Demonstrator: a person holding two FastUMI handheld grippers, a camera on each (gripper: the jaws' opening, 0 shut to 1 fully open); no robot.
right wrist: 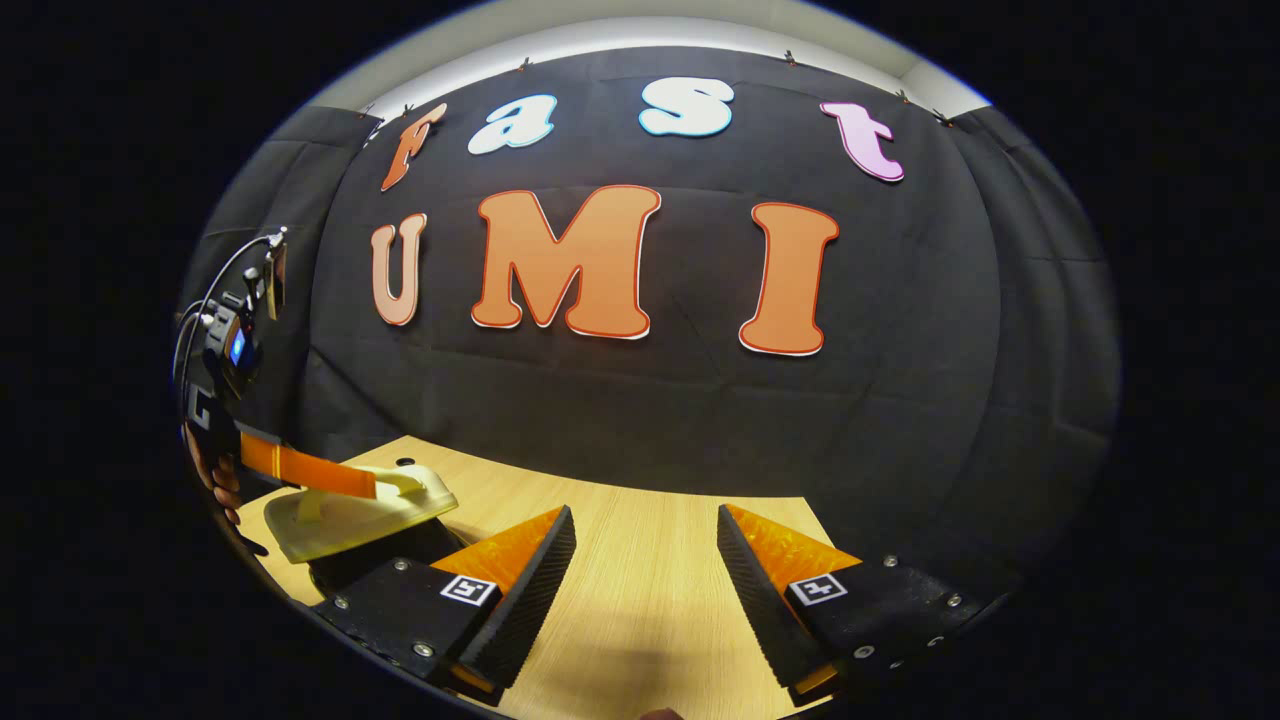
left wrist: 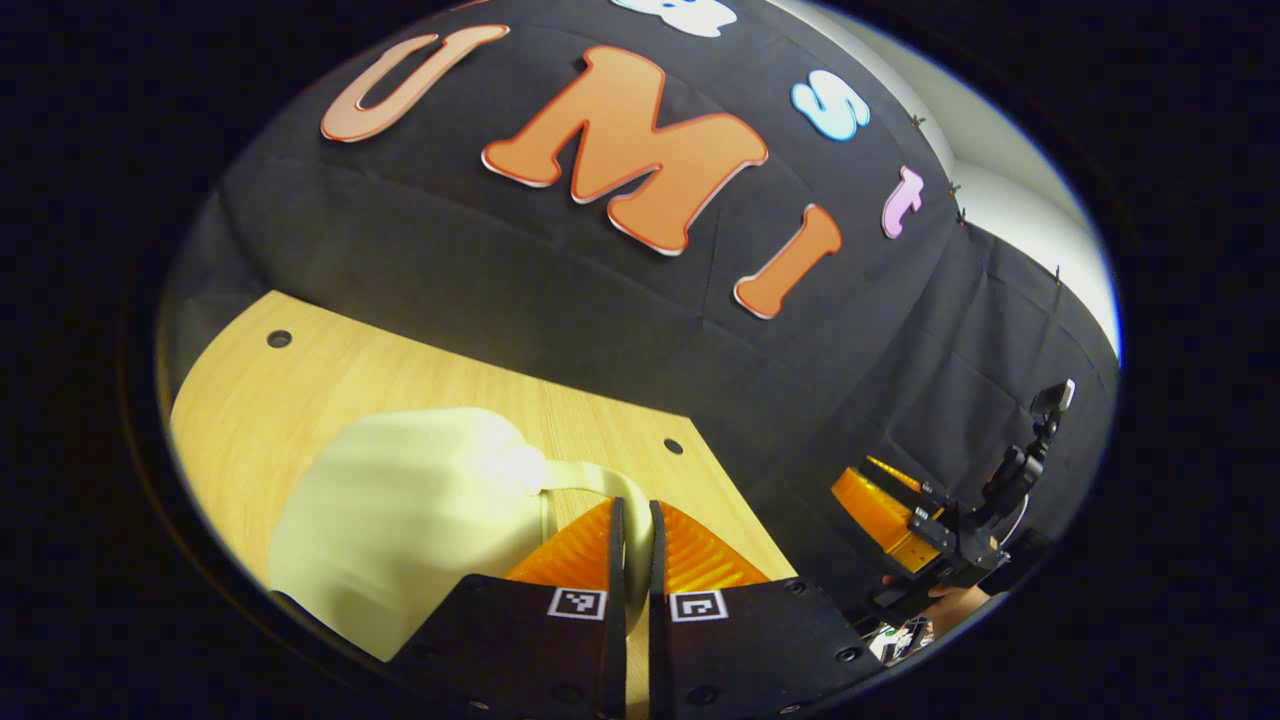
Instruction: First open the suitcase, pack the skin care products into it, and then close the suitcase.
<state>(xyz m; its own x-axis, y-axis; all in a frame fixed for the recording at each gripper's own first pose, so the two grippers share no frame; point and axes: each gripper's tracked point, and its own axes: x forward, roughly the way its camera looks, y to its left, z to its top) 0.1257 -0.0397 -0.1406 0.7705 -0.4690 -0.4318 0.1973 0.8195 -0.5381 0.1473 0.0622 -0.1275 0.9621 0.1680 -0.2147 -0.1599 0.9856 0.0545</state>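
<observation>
On the wooden table (right wrist: 640, 560), we see the left gripper (left wrist: 637, 540) clenched on the handle (left wrist: 610, 482) of the pale yellow suitcase (left wrist: 400, 520), both fingers pressing on it. The case sits at the table's left side in the right gripper view, its lid tilted up. Farther right, the right gripper (right wrist: 645, 560) hangs released, jaws wide apart above bare wood.

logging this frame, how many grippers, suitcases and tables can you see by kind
grippers: 2, left gripper shut on the suitcase handle, right gripper open over the table
suitcases: 1, pale yellow suitcase, lid raised
tables: 1, wooden
total: 4
</observation>
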